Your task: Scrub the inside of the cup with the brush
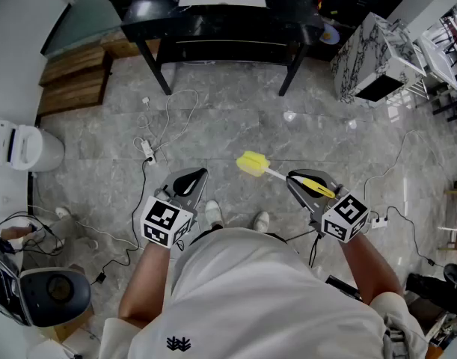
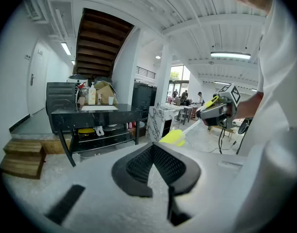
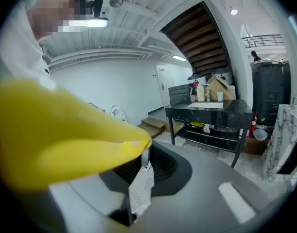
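While you stand on the grey floor (image 1: 235, 126), your left claw (image 1: 194, 176) points forward and a little down at the left. Its jaws are pressed together with nothing between them. In the left gripper view its black pads (image 2: 173, 167) meet at the tips.

Ahead of you, well away from both claws, stands the black table (image 1: 157, 13). The right gripper view shows a small white cup (image 3: 219, 96) on its top, beside a brown bag (image 3: 215, 88).

Between the claws and slightly forward, the brush (image 1: 252, 164) hangs above the floor. Its yellow head is toward your left claw, but clear of it. A thin white stem runs back from the head to a yellow handle.

On the right, your right claw (image 1: 297, 179) is pinching that handle, also tilted a little down. In the right gripper view the handle fills the left side as a blurred yellow mass, and the stem passes out between the jaws.
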Demonstrator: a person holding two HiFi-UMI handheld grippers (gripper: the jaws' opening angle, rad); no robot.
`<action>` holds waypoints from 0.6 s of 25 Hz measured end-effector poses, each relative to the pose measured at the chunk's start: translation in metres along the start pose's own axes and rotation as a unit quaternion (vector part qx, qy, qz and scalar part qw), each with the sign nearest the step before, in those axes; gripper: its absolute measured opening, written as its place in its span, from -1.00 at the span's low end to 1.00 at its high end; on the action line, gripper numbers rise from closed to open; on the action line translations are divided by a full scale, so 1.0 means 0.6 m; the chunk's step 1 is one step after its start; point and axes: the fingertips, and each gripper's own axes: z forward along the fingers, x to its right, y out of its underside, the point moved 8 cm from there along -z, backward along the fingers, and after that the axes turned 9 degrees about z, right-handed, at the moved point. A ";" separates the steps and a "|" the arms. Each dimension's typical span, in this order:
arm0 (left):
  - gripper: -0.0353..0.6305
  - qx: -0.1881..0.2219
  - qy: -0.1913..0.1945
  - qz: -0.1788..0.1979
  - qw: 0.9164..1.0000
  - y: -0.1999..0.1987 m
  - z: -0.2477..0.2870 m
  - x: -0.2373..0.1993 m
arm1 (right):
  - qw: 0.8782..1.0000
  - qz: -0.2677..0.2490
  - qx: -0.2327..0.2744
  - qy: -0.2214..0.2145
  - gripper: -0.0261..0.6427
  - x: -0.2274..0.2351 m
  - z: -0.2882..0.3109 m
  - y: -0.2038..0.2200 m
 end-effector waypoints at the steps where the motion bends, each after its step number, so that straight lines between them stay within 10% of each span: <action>1: -0.87 -0.002 0.004 0.005 1.000 0.005 -0.008 -0.010 | 1.000 0.001 0.001 0.002 -0.78 -0.009 0.013 -0.002; 15: -0.87 -0.013 0.070 0.054 0.996 0.036 -0.035 -0.108 | 0.999 0.012 0.015 0.033 -0.78 -0.088 0.126 -0.008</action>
